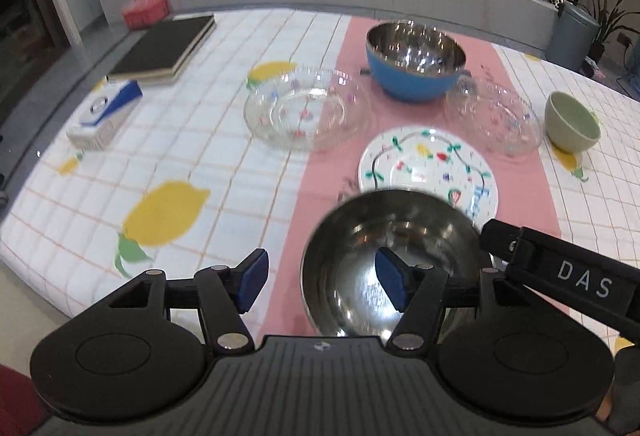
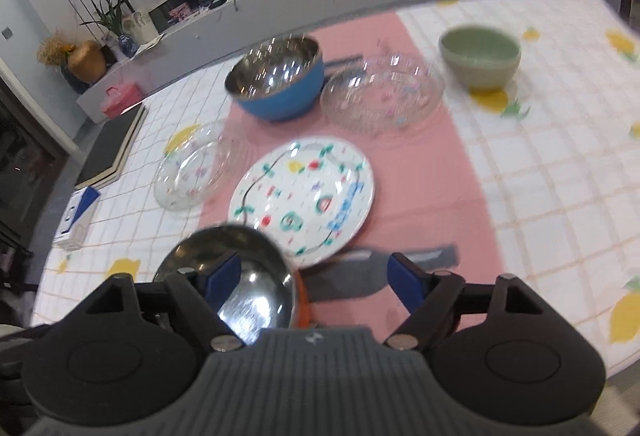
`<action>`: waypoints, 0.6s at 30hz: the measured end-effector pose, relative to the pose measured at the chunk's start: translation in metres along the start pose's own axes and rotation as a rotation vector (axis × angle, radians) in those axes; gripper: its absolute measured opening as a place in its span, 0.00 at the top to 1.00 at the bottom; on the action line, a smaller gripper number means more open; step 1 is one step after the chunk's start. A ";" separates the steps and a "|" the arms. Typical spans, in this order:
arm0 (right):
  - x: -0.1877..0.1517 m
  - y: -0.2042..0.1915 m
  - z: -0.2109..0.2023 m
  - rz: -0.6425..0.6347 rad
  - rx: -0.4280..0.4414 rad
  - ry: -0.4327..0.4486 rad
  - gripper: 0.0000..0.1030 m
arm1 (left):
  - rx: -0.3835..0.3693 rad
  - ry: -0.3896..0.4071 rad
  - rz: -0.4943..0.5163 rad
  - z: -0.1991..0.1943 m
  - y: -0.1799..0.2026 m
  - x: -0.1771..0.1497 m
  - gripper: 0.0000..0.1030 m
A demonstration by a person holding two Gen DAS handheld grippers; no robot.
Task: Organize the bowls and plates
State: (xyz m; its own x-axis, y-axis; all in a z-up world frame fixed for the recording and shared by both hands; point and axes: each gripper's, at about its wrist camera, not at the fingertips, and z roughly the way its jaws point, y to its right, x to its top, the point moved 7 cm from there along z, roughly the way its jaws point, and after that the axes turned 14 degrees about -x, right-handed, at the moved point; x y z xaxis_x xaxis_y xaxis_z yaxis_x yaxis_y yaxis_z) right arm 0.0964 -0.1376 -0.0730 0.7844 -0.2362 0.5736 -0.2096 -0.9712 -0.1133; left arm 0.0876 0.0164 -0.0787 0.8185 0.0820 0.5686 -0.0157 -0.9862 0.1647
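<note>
- Six pieces of tableware were seen on the table [image 1: 240, 172]; nearest its near edge, on the pink runner [image 1: 320, 196], stood a steel bowl [image 1: 384, 256], apparently orange outside in the right wrist view, upright and free.
- The jaws of the left gripper [image 1: 322, 280] were spread wide, one pad over the bowl's hollow and the other outside its rim; no pad was seen pressing, so the bowl was judged released.
- The right gripper [image 2: 316, 282] was likewise open wide and empty, one pad above the bowl, the other over bare runner.
- Just beyond the bowl, the painted plate [image 1: 428, 172] lay flat on the runner, near it; whether the two touched could not be told.
- Two glass plates were left apart: one glass plate [image 1: 308, 108] straddling the runner's left border, the second glass plate [image 1: 496, 116] on its right side.
- The blue bowl [image 1: 416, 64] stood toward the far edge, between the glass plates, probably a base for nesting.
- The green bowl [image 1: 572, 124] was set alone toward the right edge, so sorting was judged unfinished.
</note>
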 end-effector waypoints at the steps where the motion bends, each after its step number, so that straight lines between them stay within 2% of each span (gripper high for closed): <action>1: 0.005 0.000 -0.002 -0.007 -0.009 0.008 0.23 | 0.004 -0.003 0.013 0.000 0.002 0.005 0.30; 6: 0.030 0.008 -0.004 0.006 -0.006 -0.013 0.23 | -0.007 0.025 0.037 -0.005 0.013 0.026 0.30; 11: 0.047 0.009 -0.003 -0.050 -0.049 0.007 0.23 | -0.016 0.100 0.030 -0.013 0.022 0.054 0.30; 18: 0.082 0.009 0.009 -0.059 -0.032 0.007 0.23 | -0.023 0.116 0.046 -0.008 0.028 0.097 0.30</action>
State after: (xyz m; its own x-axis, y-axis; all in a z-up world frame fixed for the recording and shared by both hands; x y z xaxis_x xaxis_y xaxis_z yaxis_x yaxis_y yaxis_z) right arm 0.1639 -0.1662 -0.0347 0.7917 -0.1783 0.5844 -0.1817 -0.9819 -0.0534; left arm 0.1618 -0.0019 -0.0130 0.7449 0.0543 0.6650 -0.0655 -0.9859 0.1539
